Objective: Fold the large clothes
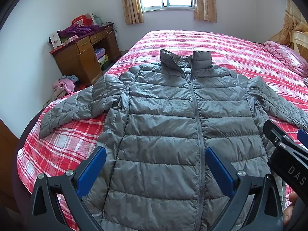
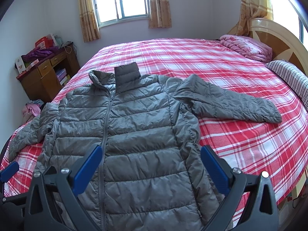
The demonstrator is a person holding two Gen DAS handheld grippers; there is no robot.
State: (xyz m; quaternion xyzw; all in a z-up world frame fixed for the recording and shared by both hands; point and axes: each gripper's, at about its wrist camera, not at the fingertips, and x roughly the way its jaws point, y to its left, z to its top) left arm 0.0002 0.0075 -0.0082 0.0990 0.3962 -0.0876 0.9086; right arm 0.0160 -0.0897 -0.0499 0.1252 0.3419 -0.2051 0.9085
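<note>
A grey quilted puffer jacket (image 1: 165, 119) lies flat, front up and zipped, on a red plaid bed (image 1: 231, 46). Both sleeves spread outward, the left sleeve (image 1: 77, 105) toward the bed's left edge, the right sleeve (image 2: 231, 102) across the bedspread. My left gripper (image 1: 156, 154) is open and empty above the jacket's lower body. My right gripper (image 2: 151, 152) is open and empty above the lower right side of the jacket (image 2: 134, 125). The right gripper also shows at the right edge of the left wrist view (image 1: 284, 146).
A wooden desk (image 1: 86, 57) with clutter stands at the far left by the wall, with clothes on the floor (image 1: 65, 84) beside it. A folded pink blanket (image 2: 246, 46) and a striped pillow (image 2: 288, 77) lie by the headboard (image 2: 279, 36). A window (image 2: 119, 0) is behind.
</note>
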